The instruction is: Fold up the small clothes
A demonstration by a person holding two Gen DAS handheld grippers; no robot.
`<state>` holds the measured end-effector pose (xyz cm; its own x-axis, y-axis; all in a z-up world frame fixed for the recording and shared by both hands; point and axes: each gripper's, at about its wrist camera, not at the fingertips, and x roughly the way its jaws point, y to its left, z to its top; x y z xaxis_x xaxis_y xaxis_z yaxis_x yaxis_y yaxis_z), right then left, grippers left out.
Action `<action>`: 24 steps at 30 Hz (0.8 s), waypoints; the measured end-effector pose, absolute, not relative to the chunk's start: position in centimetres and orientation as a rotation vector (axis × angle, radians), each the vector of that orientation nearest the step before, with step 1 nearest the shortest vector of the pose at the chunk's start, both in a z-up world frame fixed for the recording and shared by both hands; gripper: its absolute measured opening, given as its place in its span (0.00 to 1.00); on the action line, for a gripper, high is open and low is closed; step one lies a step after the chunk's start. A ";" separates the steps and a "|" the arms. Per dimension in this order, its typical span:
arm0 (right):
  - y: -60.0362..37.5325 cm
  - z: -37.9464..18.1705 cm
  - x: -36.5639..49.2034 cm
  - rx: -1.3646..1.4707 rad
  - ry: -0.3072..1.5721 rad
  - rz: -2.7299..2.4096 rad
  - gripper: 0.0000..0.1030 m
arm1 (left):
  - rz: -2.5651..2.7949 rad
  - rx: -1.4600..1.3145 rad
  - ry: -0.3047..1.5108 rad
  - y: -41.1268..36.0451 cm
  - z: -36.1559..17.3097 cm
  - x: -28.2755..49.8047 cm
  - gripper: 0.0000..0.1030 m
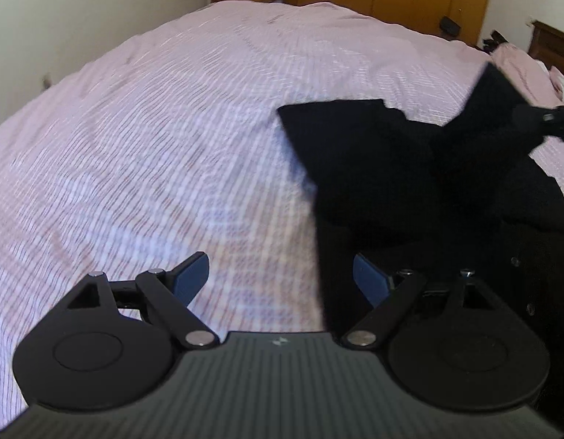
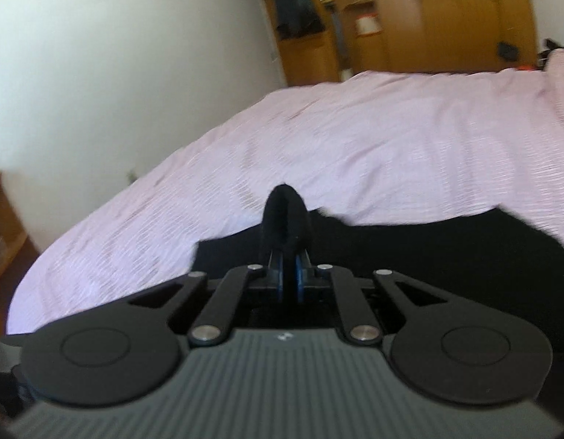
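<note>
A black garment [image 1: 373, 161] lies on the pink striped bed cover [image 1: 154, 146], with one part pulled up toward the right edge of the left wrist view. There my right gripper [image 1: 549, 119] pinches it. In the right wrist view that gripper [image 2: 289, 274] is shut on a fold of the black garment [image 2: 287, 216], which bulges up between the blue pads; the rest of the cloth spreads below. My left gripper [image 1: 282, 278] is open over the cover at the garment's left edge. Its right finger [image 1: 369, 281] is over the black cloth, and nothing is gripped.
The pink cover [image 2: 391, 153] stretches far ahead and left. A white wall [image 2: 117, 55] runs along the left side. Wooden wardrobes [image 2: 410, 18] stand at the far end. Pink bedding [image 1: 516, 66] and a dark wooden headboard [image 1: 552, 47] lie at the right.
</note>
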<state>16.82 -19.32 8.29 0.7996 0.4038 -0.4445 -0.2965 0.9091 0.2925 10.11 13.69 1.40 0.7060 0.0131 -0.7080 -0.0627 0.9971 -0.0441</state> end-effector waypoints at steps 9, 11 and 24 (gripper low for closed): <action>-29.5 6.1 16.1 0.315 0.522 0.162 0.09 | 0.081 0.043 0.805 11.1 -0.3 14.4 0.86; -31.2 4.5 16.2 0.340 0.554 0.122 0.09 | 0.094 0.053 0.808 10.9 -0.8 15.0 0.86; -34.0 -0.9 17.1 0.363 0.660 0.096 0.26 | 0.134 0.083 0.804 10.2 -1.6 16.4 0.87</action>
